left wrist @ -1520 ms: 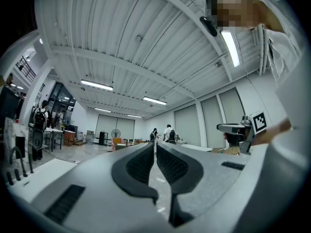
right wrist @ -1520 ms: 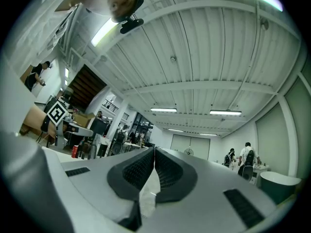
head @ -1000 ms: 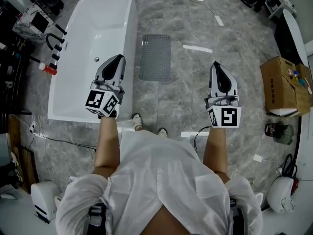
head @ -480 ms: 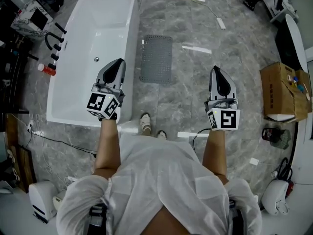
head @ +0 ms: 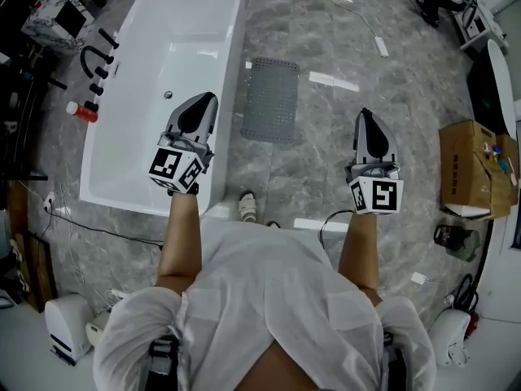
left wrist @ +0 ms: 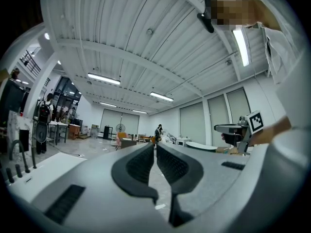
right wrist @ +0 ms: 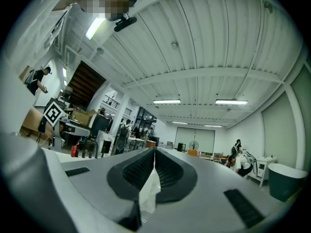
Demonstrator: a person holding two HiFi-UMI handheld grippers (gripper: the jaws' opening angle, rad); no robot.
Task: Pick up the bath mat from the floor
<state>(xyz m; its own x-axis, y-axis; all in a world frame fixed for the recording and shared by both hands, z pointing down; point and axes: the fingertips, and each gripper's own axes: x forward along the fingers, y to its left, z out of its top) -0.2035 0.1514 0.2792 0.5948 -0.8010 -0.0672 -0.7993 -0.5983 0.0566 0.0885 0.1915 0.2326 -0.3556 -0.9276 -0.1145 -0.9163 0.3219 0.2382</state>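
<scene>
The grey perforated bath mat (head: 271, 100) lies flat on the marble floor, just right of the white bathtub (head: 155, 129). My left gripper (head: 207, 98) is held level above the tub's right rim, left of the mat's near end and well above the floor. My right gripper (head: 364, 116) hangs over bare floor to the right of the mat. In the left gripper view the jaws (left wrist: 155, 145) are shut with nothing between them. In the right gripper view the jaws (right wrist: 154, 151) are also shut; a white patch shows in the slit below the pads, and I cannot tell what it is.
A black tap set (head: 99, 58) and a red-capped bottle (head: 82, 112) stand left of the tub. White strips (head: 334, 81) and a cable lie on the floor past the mat. An open cardboard box (head: 468, 161) sits at the right. The person's shoe (head: 247, 206) is near the tub's corner.
The person has stepped forward, so the tub and mat have slid lower and rightward in the head view. Both grippers went along, still shut and level.
</scene>
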